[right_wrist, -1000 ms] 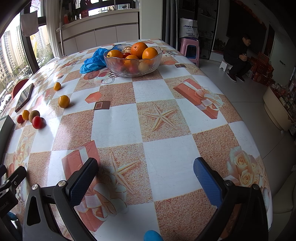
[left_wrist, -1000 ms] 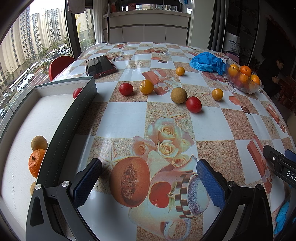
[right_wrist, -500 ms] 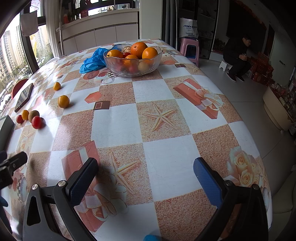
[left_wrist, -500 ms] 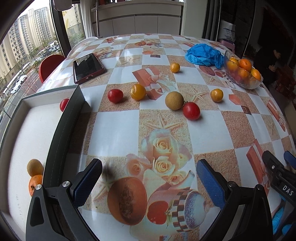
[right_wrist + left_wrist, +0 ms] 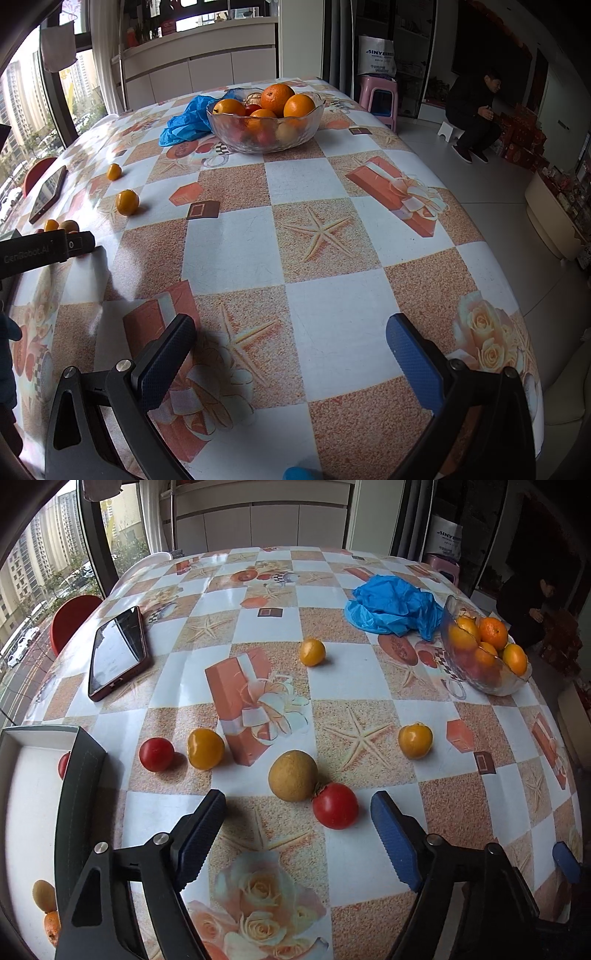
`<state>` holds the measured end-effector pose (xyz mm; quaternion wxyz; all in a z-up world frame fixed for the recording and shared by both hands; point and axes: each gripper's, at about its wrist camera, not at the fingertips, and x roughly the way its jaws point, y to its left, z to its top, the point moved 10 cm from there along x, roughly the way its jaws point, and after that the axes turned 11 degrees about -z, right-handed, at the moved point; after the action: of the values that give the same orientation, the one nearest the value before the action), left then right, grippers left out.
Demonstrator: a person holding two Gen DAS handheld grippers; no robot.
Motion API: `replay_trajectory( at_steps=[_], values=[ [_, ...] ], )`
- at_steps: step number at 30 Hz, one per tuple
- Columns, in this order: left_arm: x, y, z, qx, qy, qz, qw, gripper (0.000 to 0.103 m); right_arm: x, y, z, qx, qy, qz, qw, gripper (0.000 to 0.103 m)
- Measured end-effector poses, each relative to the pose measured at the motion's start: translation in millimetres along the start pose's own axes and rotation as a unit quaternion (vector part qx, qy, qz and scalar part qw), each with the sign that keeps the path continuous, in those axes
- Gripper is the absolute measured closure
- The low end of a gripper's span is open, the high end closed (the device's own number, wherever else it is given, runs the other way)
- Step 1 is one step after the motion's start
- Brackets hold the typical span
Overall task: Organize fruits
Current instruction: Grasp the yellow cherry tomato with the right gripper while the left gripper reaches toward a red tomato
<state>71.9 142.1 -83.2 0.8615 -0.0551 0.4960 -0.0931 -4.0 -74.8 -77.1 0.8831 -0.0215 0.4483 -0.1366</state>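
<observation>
In the left wrist view my left gripper [image 5: 297,832] is open and empty, just short of a brown round fruit [image 5: 292,775] and a red tomato [image 5: 335,805] that touch each other. Another red tomato [image 5: 156,754] and a yellow fruit [image 5: 205,748] lie to the left. Two more yellow fruits [image 5: 415,740] [image 5: 312,651] lie farther off. A dark-walled box [image 5: 79,775] at the left holds several fruits. My right gripper [image 5: 291,354] is open and empty above the tablecloth. The left gripper's body [image 5: 44,251] shows at the right wrist view's left edge.
A glass bowl of oranges [image 5: 484,653] [image 5: 266,122] stands at the far right of the table. A crumpled blue bag [image 5: 393,607] lies beside it. A phone [image 5: 116,653] lies at the far left. A person sits on a stool [image 5: 472,110] off the table's right side.
My left gripper has moved forward across the table toward the brown fruit and red tomato. The box has slid to the left edge of its view. The right gripper has stayed still.
</observation>
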Motion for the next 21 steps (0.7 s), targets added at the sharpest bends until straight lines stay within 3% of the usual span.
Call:
replay_trajectory(
  at_steps=[1, 2, 4, 6, 7, 8, 13, 21],
  values=[
    [1, -1, 1, 0.006, -0.003, 0.005, 1.0000, 0.026, 0, 0, 0, 0.000, 0.000, 0.000, 1.000, 0.000],
    [1, -3, 3, 0.008, -0.010, -0.001, 0.9999, 0.042, 0, 0, 0, 0.000, 0.000, 0.000, 1.000, 0.000],
    [-1, -8, 5, 0.018, -0.013, -0.004, 0.9997, 0.056, 0, 0, 0, 0.000, 0.000, 0.000, 1.000, 0.000],
    [-2, -9, 4, 0.023, -0.015, -0.010, 0.9996, 0.062, 0, 0, 0, 0.000, 0.000, 0.000, 1.000, 0.000],
    [-4, -9, 3, 0.026, -0.018, -0.012, 0.9994, 0.075, 0, 0, 0, 0.000, 0.000, 0.000, 1.000, 0.000],
    [-6, -9, 0, 0.030, -0.019, -0.012, 0.9993, 0.081, 0, 0, 0, 0.000, 0.000, 0.000, 1.000, 0.000],
    [-20, 0, -18, 0.035, -0.031, -0.019, 0.9987, 0.082, -1, 17, 4, -0.030, 0.007, 0.020, 0.999, 0.000],
    [-31, 14, -32, 0.034, -0.044, -0.022, 0.9982, 0.081, 12, 89, 39, -0.087, 0.013, 0.064, 0.994, 0.000]
  ],
)
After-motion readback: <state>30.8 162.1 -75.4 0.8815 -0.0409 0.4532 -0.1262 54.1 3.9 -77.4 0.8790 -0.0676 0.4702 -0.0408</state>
